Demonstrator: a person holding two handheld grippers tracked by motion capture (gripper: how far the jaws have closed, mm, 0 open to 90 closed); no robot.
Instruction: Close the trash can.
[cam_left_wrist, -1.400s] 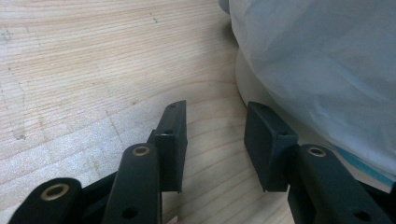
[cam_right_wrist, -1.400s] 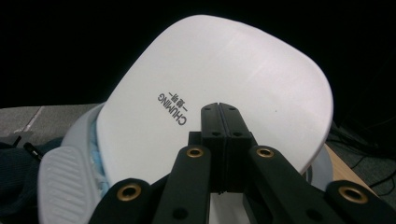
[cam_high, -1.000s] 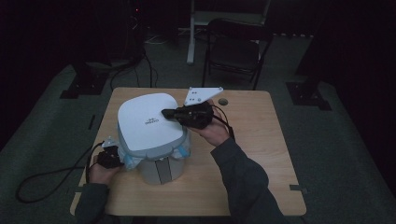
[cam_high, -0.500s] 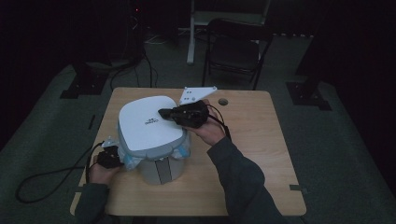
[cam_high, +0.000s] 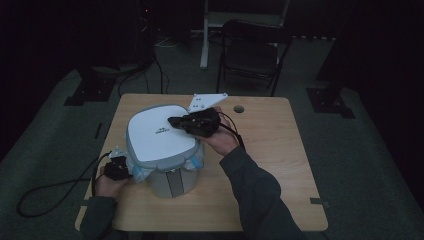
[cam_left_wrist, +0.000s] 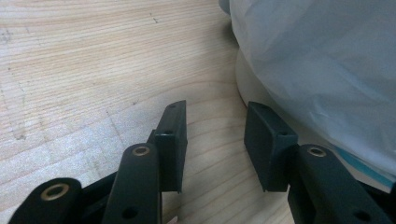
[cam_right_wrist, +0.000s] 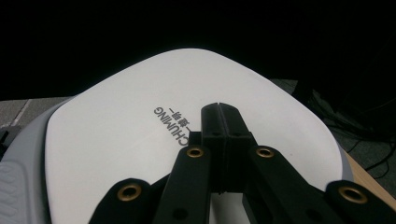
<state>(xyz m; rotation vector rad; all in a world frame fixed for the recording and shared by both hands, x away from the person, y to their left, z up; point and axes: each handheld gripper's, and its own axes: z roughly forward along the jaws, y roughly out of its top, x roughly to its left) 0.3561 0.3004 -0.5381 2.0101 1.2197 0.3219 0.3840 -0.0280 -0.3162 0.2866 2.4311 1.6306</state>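
On the counter (cam_high: 280, 165) stands a small trash bin (cam_high: 170, 182) lined with a pale plastic bag (cam_left_wrist: 327, 60), its white lid (cam_high: 157, 132) down. The right gripper (cam_right_wrist: 219, 112), jaws together and holding nothing, rests over the lid, apparently pressing it closed. The left gripper (cam_left_wrist: 215, 140), jaws apart and empty, sits by the bin's base beside the bag overhang. Judged status: bag fitted and lid shut; tucking the loose bag edge may remain. The bin's contents are hidden.
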